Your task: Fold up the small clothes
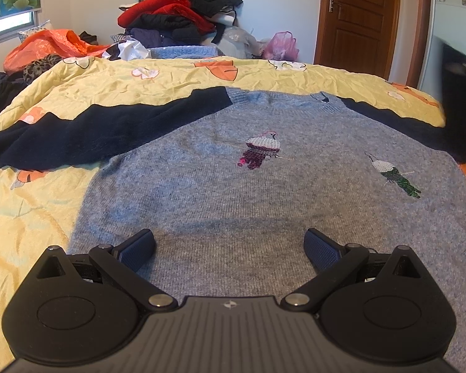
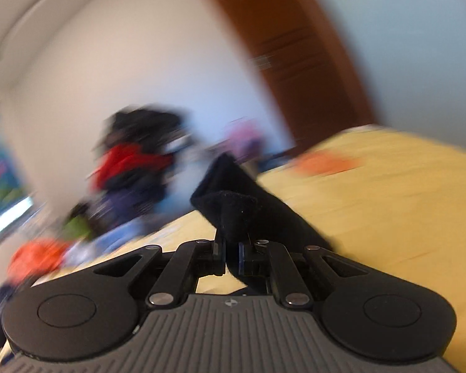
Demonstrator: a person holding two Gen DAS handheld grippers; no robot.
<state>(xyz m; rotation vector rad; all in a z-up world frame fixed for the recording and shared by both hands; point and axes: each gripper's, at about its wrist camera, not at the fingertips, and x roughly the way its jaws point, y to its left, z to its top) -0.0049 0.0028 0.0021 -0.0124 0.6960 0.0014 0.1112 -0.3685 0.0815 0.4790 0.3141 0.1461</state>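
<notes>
Left hand-held gripper [image 1: 230, 250] hangs released, jaws wide apart, low over the hem area of the sweater [image 1: 264, 192]. Largest is the bed [image 1: 115, 87], covered in a crinkled yellow quilt printed with orange and white flowers. Spread flat on it lies the sweater: a grey-blue fine-knit body, fuzzy navy sleeves and two small sequinned figures, one pink [image 1: 259, 150], one green [image 1: 394, 175]. Its right sleeve [image 1: 456, 118] lifts off the quilt at the picture's edge. Behind, a heap of clothes [image 1: 183, 15] rises beside a brown wooden door [image 1: 360, 21]. Only the blurred right wrist view shows the right hand-held gripper [image 2: 232, 255] clenched on that navy sleeve's [image 2: 233, 199] soft, folded cuff.
</notes>
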